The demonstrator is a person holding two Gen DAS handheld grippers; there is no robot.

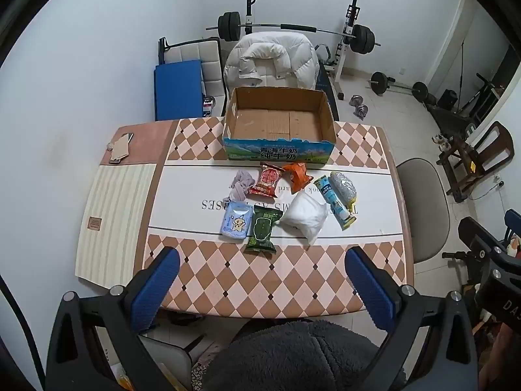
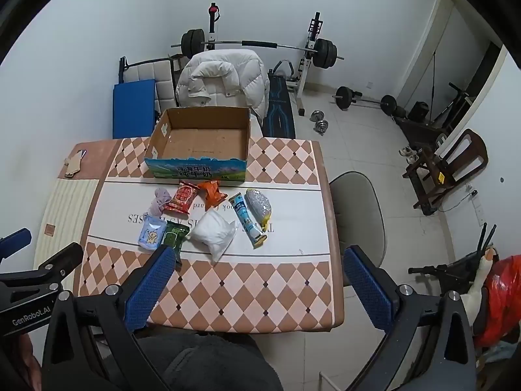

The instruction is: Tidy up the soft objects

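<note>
From the left wrist camera, the left gripper (image 1: 262, 288) hangs over the near edge of the bench (image 1: 276, 280) with its jaws spread wide and nothing between them. Past the blue pads, a cluster of soft things lies on the white middle strip: a purple cloth (image 1: 241, 184), a red packet (image 1: 267, 180), an orange packet (image 1: 298, 177), a blue tube (image 1: 335, 201) touching a silver scrubber (image 1: 343, 186), a white bag (image 1: 304, 216), a green packet (image 1: 263, 233) and a pale blue pouch (image 1: 236, 223) just beside it. Behind them an open cardboard box (image 1: 278, 123) stands at the far edge, nothing between it and the cluster. A white jacket (image 1: 272, 60) is draped over a chair behind the box, with a barbell rack (image 1: 293, 29) against the wall. A grey chair (image 1: 423, 208) stands to the right of the bench.

From the right wrist camera, the right gripper (image 2: 259, 288) is also held at the near edge, jaws wide apart and holding nothing. Its left pad covers the near end of the green packet (image 2: 175, 233); the white bag (image 2: 214, 232) and blue tube (image 2: 248, 220) lie clear ahead. The box (image 2: 200, 137) sits beyond them, and the left gripper's body (image 2: 35, 280) shows at the left margin.
</note>
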